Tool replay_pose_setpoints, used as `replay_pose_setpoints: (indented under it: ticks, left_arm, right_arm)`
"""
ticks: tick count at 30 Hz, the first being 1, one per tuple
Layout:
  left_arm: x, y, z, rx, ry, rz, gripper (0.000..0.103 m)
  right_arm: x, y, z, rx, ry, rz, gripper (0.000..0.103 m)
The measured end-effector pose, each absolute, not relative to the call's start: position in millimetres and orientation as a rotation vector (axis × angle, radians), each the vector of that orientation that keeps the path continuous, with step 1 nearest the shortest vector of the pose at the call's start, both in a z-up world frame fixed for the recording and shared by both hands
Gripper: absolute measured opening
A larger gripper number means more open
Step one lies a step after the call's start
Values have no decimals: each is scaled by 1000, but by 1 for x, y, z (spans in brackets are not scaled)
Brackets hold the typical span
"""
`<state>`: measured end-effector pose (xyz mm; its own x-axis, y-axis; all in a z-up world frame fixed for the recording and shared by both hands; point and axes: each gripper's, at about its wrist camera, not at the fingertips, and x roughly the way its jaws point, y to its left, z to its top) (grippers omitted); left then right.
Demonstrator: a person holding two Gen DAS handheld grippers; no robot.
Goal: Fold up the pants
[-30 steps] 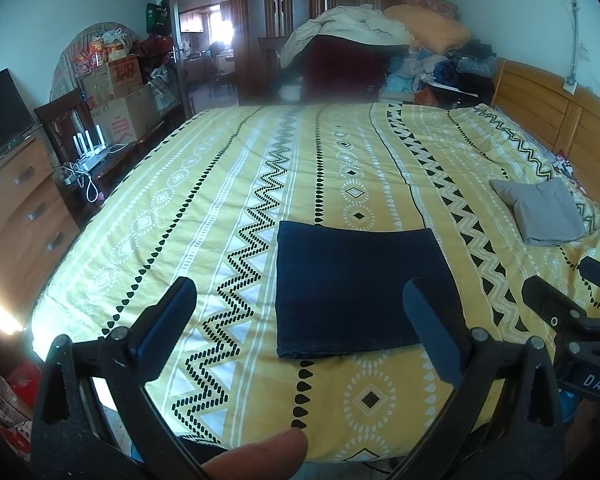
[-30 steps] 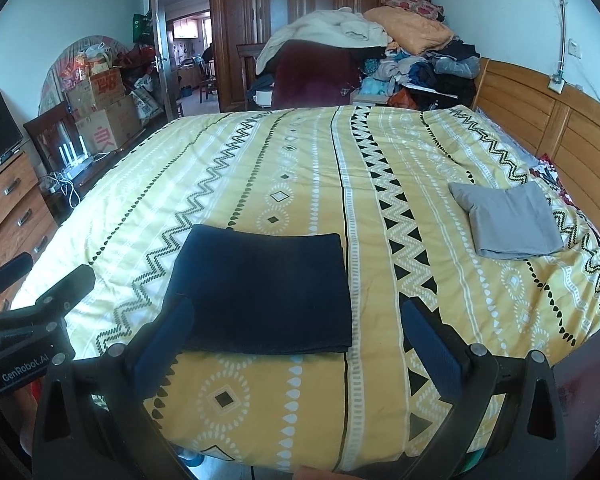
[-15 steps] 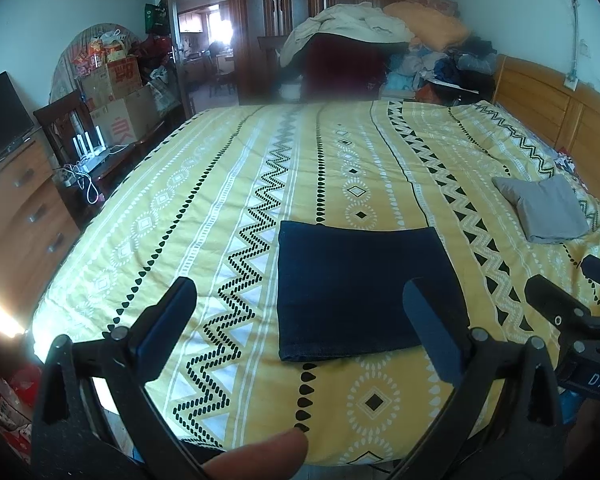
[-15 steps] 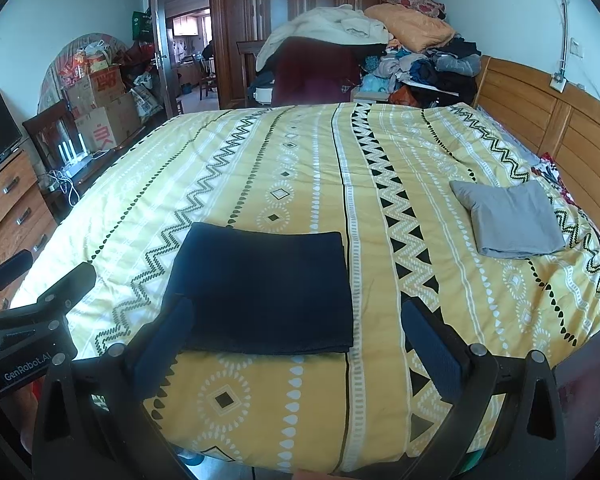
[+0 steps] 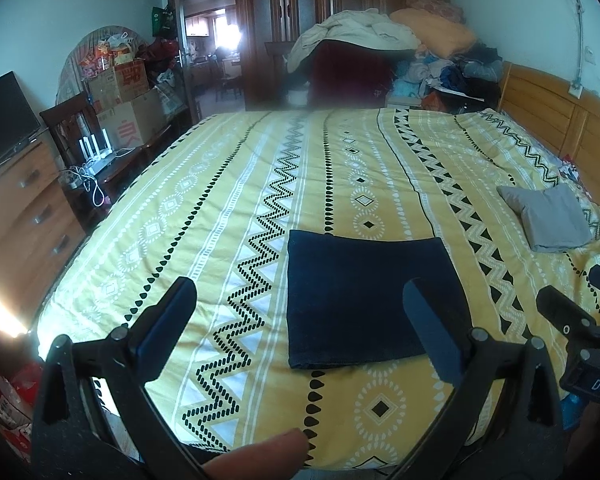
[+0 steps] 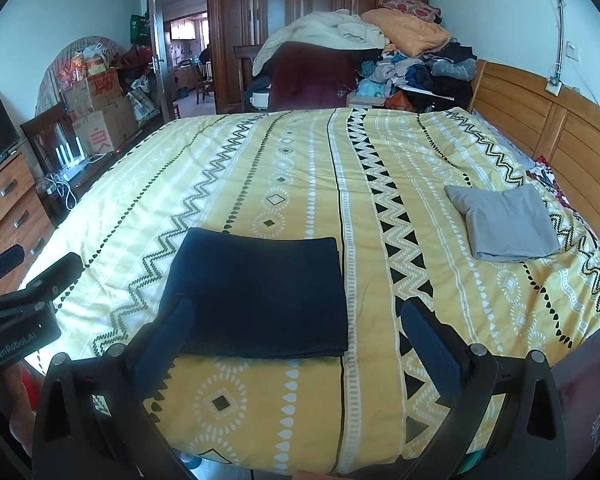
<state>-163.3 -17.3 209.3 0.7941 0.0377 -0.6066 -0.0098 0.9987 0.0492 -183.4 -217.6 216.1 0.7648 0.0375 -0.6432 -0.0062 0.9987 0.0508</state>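
Pants (image 5: 364,300): dark navy cloth, folded into a flat, near-square packet with crisp edges, lying on the bed (image 5: 228,216) near its front edge, midway along. Bed cover: yellow cotton, printed with black zigzags, diamonds and white stripes.

Grey garment (image 6: 504,222): soft, folded, toward the right edge by the wooden headboard (image 6: 548,120).

Left gripper (image 5: 304,320) and right gripper (image 6: 296,330): black frames, blue padded fingers, spread wide, grasping nothing, held above the front edge.

Matt dark cloth pants (image 5: 364,296), printed cotton-like bedspread (image 5: 340,168) (smooth), glossy wooden headboard (image 6: 560,128)
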Motion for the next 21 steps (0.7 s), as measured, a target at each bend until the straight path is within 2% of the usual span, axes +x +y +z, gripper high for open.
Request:
replay_pose_setpoints:
  ticks: [21]
  left_arm:
    - [-163,-36,199,84,672,-5,103]
  right_arm:
    - [-177,-222,203,58,732,15,103]
